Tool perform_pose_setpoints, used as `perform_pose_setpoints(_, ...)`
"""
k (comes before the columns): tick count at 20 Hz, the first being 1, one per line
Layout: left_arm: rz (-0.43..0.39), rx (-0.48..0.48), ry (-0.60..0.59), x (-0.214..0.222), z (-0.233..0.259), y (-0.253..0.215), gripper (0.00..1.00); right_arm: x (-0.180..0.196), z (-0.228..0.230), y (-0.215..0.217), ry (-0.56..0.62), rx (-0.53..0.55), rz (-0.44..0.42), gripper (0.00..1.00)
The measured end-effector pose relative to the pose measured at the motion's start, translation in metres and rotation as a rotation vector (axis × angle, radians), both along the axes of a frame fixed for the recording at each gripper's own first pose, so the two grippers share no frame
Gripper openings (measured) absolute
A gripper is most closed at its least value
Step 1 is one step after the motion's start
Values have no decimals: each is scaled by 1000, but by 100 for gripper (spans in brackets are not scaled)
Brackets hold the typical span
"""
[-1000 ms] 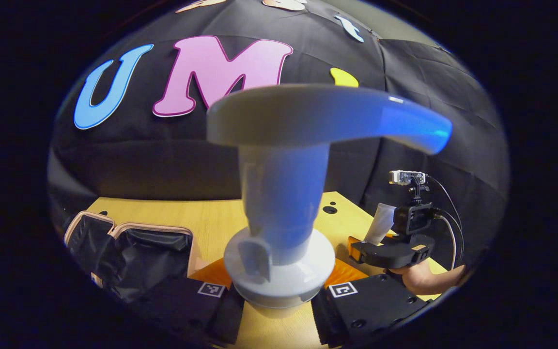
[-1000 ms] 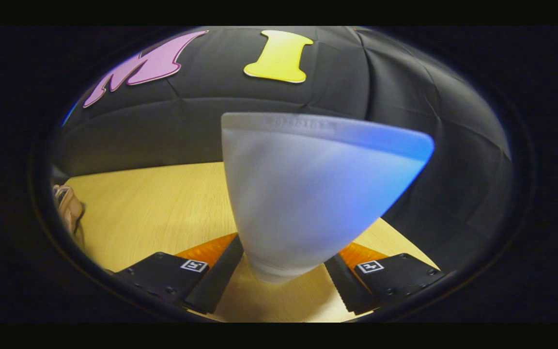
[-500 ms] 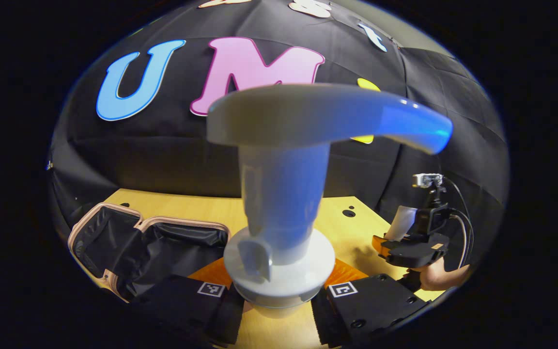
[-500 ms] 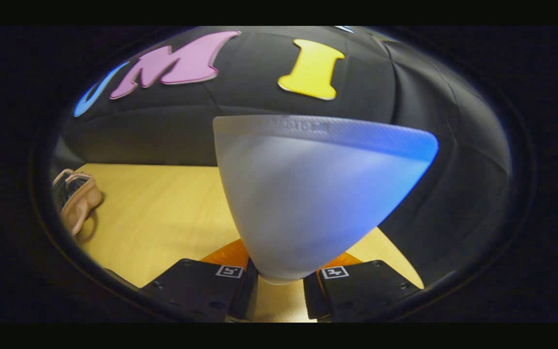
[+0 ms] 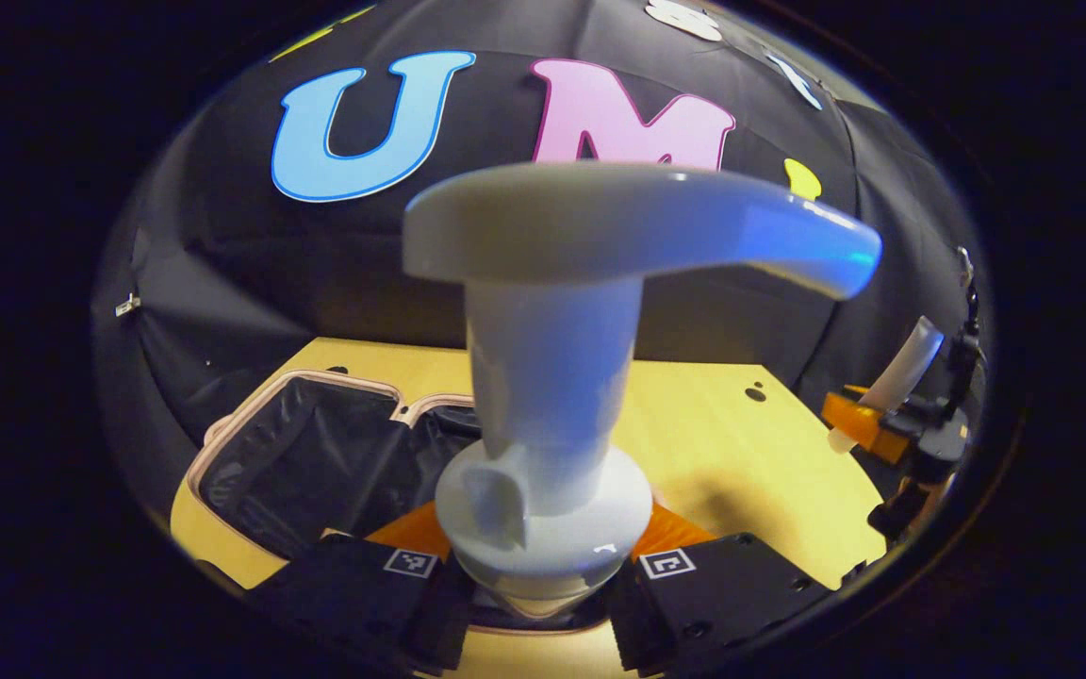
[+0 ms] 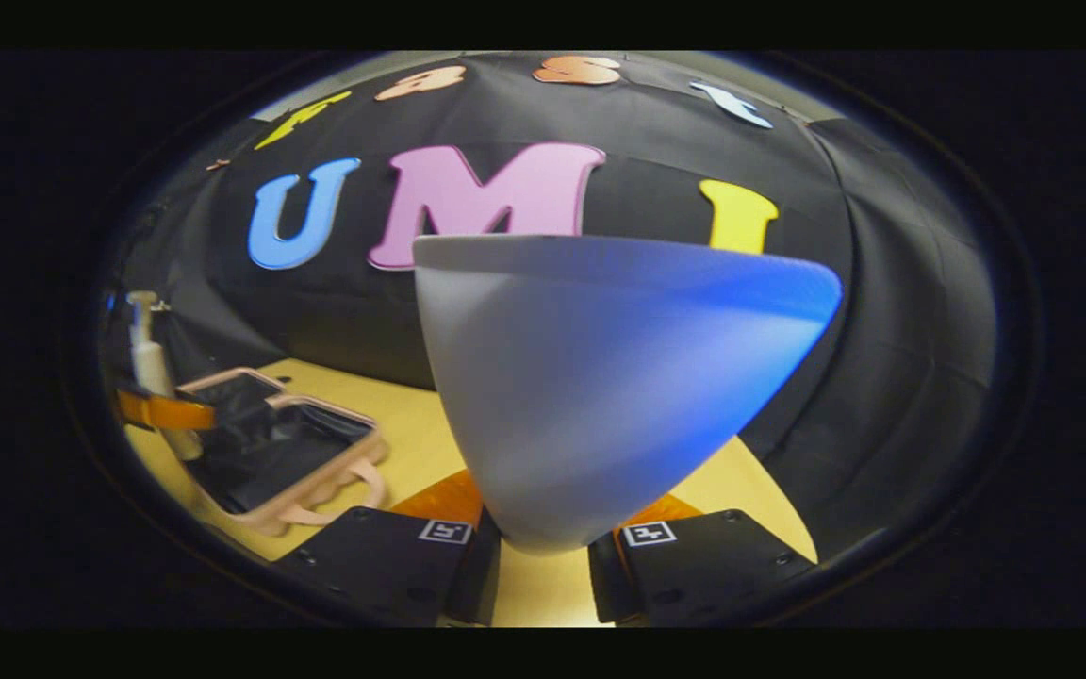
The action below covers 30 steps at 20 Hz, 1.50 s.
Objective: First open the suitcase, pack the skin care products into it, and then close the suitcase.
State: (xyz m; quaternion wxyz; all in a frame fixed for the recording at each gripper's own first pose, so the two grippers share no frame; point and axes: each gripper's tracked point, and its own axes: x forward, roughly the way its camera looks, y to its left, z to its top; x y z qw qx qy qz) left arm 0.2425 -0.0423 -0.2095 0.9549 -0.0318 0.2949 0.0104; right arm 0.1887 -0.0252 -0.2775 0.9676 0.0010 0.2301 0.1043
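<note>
Suitcase point(image 5: 317, 462) lay open on the wooden counter point(image 5: 741, 453), its dark lined halves spread flat and bare; in the right gripper view it sat toward the left point(image 6: 270, 443), pink rim and handle facing the camera. Both skin care products were in the air, well apart from the case. The left tongs point(image 5: 543, 589) were clamped on the collar of a white pump bottle point(image 5: 552, 377), its spout head standing upright in front of the lens. The right tongs point(image 6: 543, 556) pinched the narrow end of a soft white tube point(image 6: 618, 377), whose wide crimped end fanned upward.

My judgement: packing had not yet begun. The tube was held only at its tapering tip, so it could slide out if swung quickly. The pump bottle, gripped high, might tip over once released onto the slack lining. With both products heading for one case, the two tongs could also knock together over the opening.
</note>
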Motion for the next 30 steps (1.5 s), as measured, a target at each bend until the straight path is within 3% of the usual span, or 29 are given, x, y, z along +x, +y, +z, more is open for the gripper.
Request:
perform_pose_setpoints(2,-25,-5,75,8,-16,21,63,-2,20,38,-15,56,56,39)
perform_pose_setpoints(6,-62,3,246,29,-65,51,63,-7,36,92,-33,85,154,43)
perform_pose_setpoints(9,-90,20,401,31,-101,60,63,-5,37,122,-7,139,177,42)
perform_pose_setpoints(14,-34,-29,683,21,-151,63,60,7,40,157,4,208,235,42)
perform_pose_setpoints(15,-19,-39,735,18,-159,63,63,6,38,161,14,226,242,42)
perform_pose_setpoints(17,1,-11,795,20,-169,67,63,5,29,170,45,250,261,42)
perform_pose_setpoints(18,3,7,800,23,-169,67,60,6,23,172,54,245,272,42)
perform_pose_setpoints(20,15,55,768,35,-165,73,65,6,12,175,75,231,277,42)
perform_pose_setpoints(24,23,17,641,42,-139,76,65,0,-2,187,107,163,283,43)
perform_pose_setpoints(27,30,36,402,37,-69,100,71,-11,-12,209,169,157,264,43)
perform_pose_setpoints(29,38,55,295,15,-27,113,69,-17,-23,228,214,152,261,38)
perform_pose_setpoints(30,35,62,256,3,-10,118,69,-20,-30,237,242,142,267,43)
